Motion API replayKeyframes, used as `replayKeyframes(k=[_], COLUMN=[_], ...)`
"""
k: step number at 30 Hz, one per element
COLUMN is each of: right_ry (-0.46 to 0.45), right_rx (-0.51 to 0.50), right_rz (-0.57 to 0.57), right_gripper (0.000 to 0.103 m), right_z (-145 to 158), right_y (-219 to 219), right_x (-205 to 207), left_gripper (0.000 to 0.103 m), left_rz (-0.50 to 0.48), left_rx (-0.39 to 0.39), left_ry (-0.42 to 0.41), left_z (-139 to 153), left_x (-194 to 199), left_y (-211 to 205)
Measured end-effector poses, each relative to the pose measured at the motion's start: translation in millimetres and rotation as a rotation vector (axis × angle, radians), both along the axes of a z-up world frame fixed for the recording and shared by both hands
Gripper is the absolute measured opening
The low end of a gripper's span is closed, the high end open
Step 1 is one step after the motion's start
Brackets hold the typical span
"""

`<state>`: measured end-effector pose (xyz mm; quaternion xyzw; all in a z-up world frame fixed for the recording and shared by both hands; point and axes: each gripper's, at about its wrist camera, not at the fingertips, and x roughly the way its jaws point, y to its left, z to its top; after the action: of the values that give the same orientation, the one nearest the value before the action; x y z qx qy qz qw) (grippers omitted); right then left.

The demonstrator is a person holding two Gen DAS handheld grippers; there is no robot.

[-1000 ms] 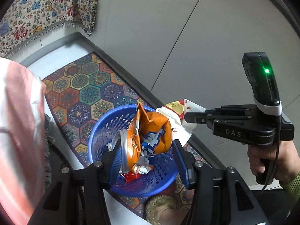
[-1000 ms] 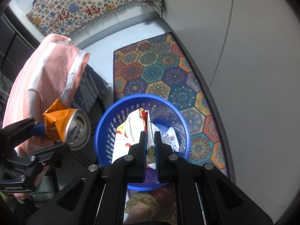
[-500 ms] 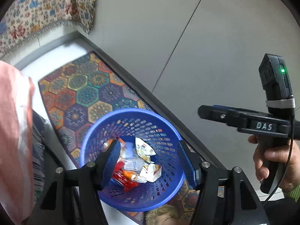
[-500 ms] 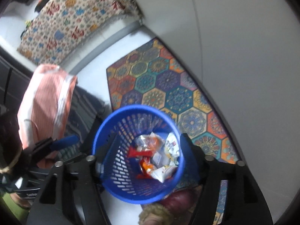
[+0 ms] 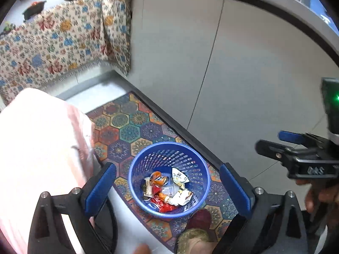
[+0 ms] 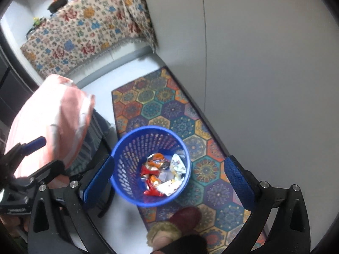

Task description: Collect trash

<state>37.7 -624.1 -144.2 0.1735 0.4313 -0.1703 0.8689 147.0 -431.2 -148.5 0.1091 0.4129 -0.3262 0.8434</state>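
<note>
left gripper [image 5: 167, 185]: jaws opening, spread wide, nothing between them; black rigid arms, blue ribbed pads, high above the basket
right gripper [image 6: 169, 175]: jaws opening, spread wide, empty; same black frame, textured blue pads, also above the basket
basket [image 5: 199, 169]: round blue plastic, perforated lattice wall, solid rim, upright on the rug
trash [image 5: 167, 190]: lying in the basket bottom; crinkled foil and paper wrappers, orange, red, white, silver; crumpled, overlapping
rug [image 6: 161, 108]: under the basket; flat woven mat, hexagon tiles with mandala patterns, many colours
slipper [image 6: 186, 218]: on the rug just near side of the basket; dark red upper, fuzzy tan trim
cabinet front [image 5: 243, 74]: behind the basket, right of the rug; smooth pale grey panels, thin vertical seam
pink cloth [image 6: 53, 122]: left of the basket; soft, striped pink-white, draped in a rounded bulk
patterned cloth [image 5: 63, 44]: far beyond the basket; hanging fabric, floral and character print, fringed edge
hand [image 5: 322, 194]: right of the basket, gripping the other tool's handle
</note>
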Motion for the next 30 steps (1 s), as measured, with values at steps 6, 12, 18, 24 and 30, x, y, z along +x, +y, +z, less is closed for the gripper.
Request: replayKeyframes(k=[6,12,18,24,30], right_ry=[-0.064,-0.046,-0.004,0.009,0.024], right_rx=[-0.013,0.051,0.045,0.021,0.012], right_rz=[-0.07,-0.091,-0.067,-0.065,-0.069], right_gripper=[0.103,0.103,0.103,0.103,0.103], right_z=[13.4,13.5,19.1,23.8,22.3], right_y=[39.8,53.2,64.1,72.8,76.6], right_x=[-68.0,-99.3,-93.6,-88.3,-87.2], left_gripper=[0.1,0.1,0.1,0.1,0.1], left_rz=[0.095,0.033,0.028,0.055,0.061], left_rx=[0.177,0.1,0.14,0.15,0.151], left_ry=[-0.102,0.057,0.047,0.031,0.033], left_z=[12.6,10.1,10.3,14.4,17.1], left_x=[-37.6,-37.0,-44.2,-45.9,-46.1], left_y=[13.9,22.4,21.2,27.5,27.4])
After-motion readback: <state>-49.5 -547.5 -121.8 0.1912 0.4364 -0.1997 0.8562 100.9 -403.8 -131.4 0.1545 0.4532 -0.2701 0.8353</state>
